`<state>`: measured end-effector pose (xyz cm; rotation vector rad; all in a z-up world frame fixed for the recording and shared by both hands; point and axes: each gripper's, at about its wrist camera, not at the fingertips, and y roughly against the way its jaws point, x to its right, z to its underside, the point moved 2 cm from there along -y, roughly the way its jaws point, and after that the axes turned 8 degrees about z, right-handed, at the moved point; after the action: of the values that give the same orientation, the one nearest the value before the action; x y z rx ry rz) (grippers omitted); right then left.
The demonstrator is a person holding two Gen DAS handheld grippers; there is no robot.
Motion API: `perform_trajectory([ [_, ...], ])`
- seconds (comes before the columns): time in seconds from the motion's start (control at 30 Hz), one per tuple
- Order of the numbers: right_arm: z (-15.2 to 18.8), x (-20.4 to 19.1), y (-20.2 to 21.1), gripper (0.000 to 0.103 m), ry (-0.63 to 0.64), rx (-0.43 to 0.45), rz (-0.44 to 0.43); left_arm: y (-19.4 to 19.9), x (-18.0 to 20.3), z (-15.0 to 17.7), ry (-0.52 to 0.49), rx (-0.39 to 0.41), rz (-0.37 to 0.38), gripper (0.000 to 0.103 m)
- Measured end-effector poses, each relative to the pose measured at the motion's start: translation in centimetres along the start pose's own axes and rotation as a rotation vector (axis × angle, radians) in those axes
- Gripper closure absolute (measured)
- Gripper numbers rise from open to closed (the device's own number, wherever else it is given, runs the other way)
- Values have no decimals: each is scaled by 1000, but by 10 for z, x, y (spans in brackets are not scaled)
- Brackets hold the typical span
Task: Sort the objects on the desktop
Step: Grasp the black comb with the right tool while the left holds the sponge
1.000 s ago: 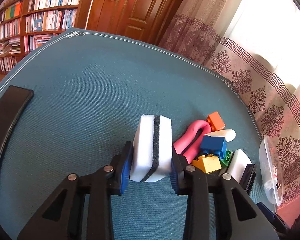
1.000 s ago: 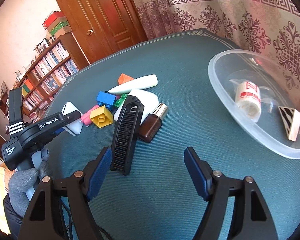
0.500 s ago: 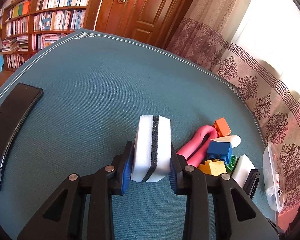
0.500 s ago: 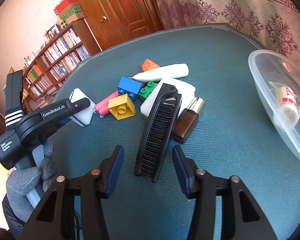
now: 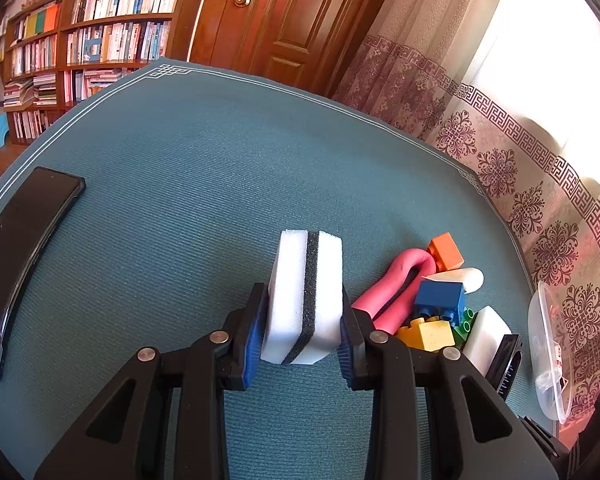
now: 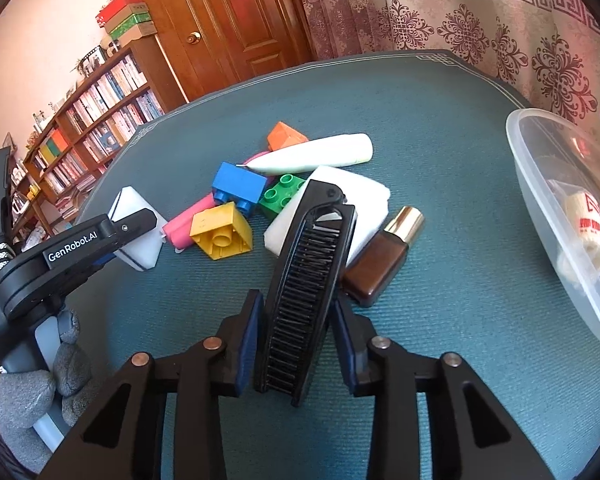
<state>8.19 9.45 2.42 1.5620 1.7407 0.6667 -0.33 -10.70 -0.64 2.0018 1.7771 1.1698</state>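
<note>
the right gripper (image 6: 296, 344) is sitting nearest the lens, its blue-padded jaws having just been closing around the near end of a black folding comb (image 6: 306, 292); the left pad is lying against the comb's edge, while on the right side i cannot tell whether the pad is pressing yet, since a thin gap seems to be showing. the comb is lying on the teal tablecloth (image 6: 440, 184), running away from the jaws and resting partly over a white foam block (image 6: 360, 192). just right of it a brown bottle with a gold cap (image 6: 384, 256) is lying tilted, touching the comb's side. beyond these a cluster is sitting close together: a yellow brick (image 6: 220, 232), a green brick (image 6: 282, 196), a blue brick (image 6: 238, 186), a pink foam piece (image 6: 188, 220), a white tube (image 6: 312, 156) and, farthest, an orange brick (image 6: 284, 136). at the right edge a clear plastic bowl (image 6: 540, 168) is holding a small white roll with red print (image 6: 584, 224). in the left wrist view the left gripper (image 5: 302, 334) is clamping a white sponge with a black middle layer (image 5: 306, 296) upright between both pads (a grey-gloved hand (image 6: 32, 380) is holding this tool in the right wrist view), with the bricks lying just to its right. well to the left a black phone (image 5: 20, 256) is lying flat near the table's edge, and farther off a bookshelf (image 5: 88, 40) and a wooden door (image 5: 284, 16) are standing behind the table.
</note>
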Motion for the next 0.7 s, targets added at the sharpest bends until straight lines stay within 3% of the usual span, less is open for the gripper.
perform_trajectory([
  [0.7,4,17,46,69,-73,51,-40,16,6,-3,-4,29,25,69],
])
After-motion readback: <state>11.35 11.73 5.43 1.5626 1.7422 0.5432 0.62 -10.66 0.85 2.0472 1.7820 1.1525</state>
